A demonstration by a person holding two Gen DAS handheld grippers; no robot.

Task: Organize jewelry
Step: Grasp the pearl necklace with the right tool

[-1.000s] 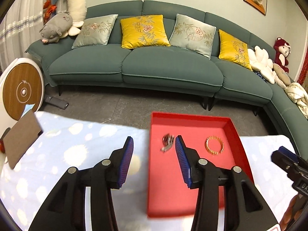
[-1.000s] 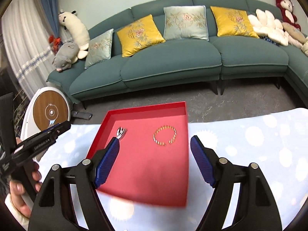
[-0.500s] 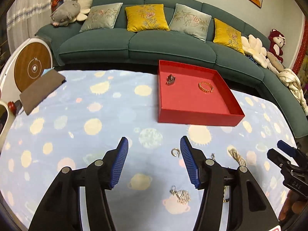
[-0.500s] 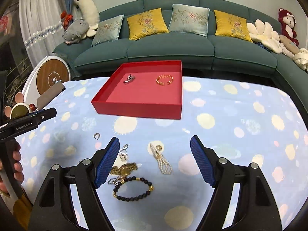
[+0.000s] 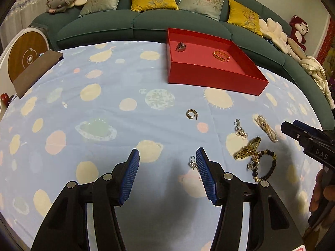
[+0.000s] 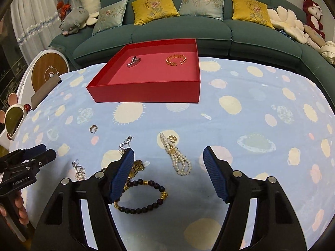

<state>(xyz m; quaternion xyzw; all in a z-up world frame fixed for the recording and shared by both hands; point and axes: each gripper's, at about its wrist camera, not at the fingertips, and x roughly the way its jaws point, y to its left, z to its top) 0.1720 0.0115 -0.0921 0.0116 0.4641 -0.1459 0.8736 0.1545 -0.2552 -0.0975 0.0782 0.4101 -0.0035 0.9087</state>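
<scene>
Left gripper [image 5: 167, 156] is about half open with nothing clamped — a small silver earring [image 5: 193, 163] lies on the cloth just inside its right-hand pad, maybe touching, hard to say. Right gripper [image 6: 168, 153] has its jaws closing, still wide, pads pressing on nothing; between them lie part of the pearl bracelet [image 6: 177, 155] and the dark bead bracelet [image 6: 142, 196], whose left end is hidden under the left-hand pad, along with a gold watch [image 6: 137, 167].

The loose jewelry sits in a cluster on the blue spotted surface [image 5: 104, 108]: a dangly silver earring [image 6: 125, 144], another silver piece [image 6: 79, 170] over by the left gripper, and a gold hoop [image 5: 191, 114] off on its own, closer to the tray.

The red tray [image 6: 146, 93] is further back, near the surface's far edge by the green sofa [image 6: 188, 29]. Inside — a silver clip [image 6: 133, 61] and a gold bangle [image 6: 176, 60], well apart, with most of the tray floor bare. Lots of open cloth between the cluster and the tray, and to the right of the right gripper.
</scene>
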